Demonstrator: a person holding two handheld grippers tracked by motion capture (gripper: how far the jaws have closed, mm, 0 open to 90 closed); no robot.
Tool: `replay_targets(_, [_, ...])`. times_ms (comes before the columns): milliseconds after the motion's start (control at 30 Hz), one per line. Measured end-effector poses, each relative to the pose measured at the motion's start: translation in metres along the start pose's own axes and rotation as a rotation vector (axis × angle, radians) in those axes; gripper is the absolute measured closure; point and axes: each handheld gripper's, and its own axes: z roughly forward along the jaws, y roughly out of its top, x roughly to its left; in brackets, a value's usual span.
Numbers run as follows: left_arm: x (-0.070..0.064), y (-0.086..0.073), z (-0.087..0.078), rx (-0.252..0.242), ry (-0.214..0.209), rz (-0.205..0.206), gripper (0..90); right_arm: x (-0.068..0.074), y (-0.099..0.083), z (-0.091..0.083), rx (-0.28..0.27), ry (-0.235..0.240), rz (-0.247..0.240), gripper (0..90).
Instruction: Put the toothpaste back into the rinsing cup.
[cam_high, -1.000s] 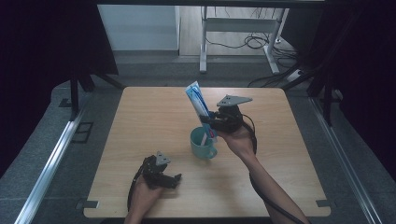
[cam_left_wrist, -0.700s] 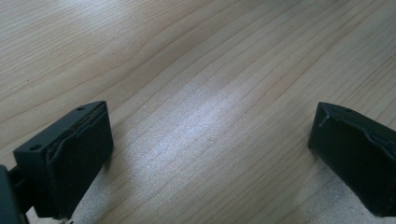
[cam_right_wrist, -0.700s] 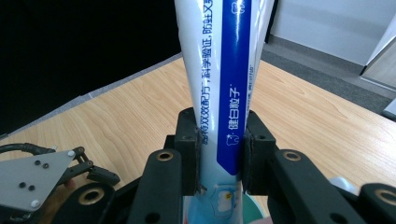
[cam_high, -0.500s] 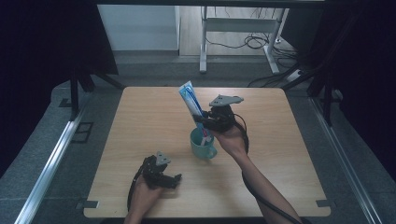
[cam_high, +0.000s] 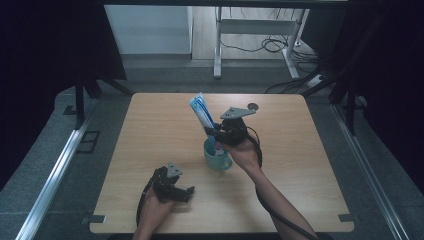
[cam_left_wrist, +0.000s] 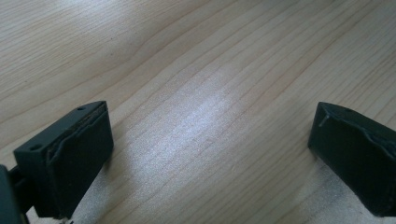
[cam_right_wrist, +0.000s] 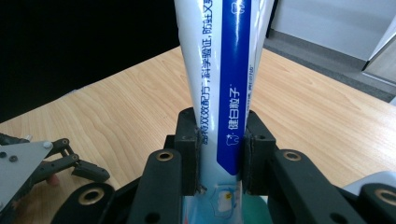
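Observation:
A white and blue toothpaste tube (cam_high: 201, 114) (cam_right_wrist: 223, 88) stands nearly upright, tilted to the left, with its lower end over the teal mug (cam_high: 216, 155). My right gripper (cam_high: 220, 131) (cam_right_wrist: 219, 154) is shut on the tube's lower part, just above the mug's rim. A pink-tipped item stands inside the mug. My left gripper (cam_high: 186, 194) (cam_left_wrist: 210, 154) rests low on the wooden table (cam_high: 310, 150) near the front edge, open, with bare wood between its jaws.
The left gripper (cam_right_wrist: 70, 165) lies at the lower left of the right gripper view. A small dark round mark (cam_high: 253, 106) sits on the table's far side. Metal rails run along the floor on both sides; desk legs and cables stand behind.
My right gripper has carried the toothpaste tube leftward and lower, bringing its bottom end over the mug. The left gripper has stayed in place.

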Motion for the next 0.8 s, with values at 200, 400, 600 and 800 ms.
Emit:
replay_targets(200, [0.0,0.0,0.0,0.002,-0.001,0.002,0.0,0.0,-0.007,0.005,0.01,-0.001,0.001,72.1])
replay_targets(400, [0.0,0.0,0.0,0.001,-0.001,-0.001,0.0,-0.002,-0.015,0.009,0.018,-0.004,0.01,72.1])
replay_targets(600, [0.0,0.0,0.0,0.001,-0.001,-0.002,0.0,-0.003,-0.02,0.011,0.024,-0.004,0.016,72.0])
replay_targets(800, [0.0,0.0,0.0,0.001,-0.001,-0.001,0.0,-0.004,-0.027,0.012,0.033,-0.004,0.019,71.8])
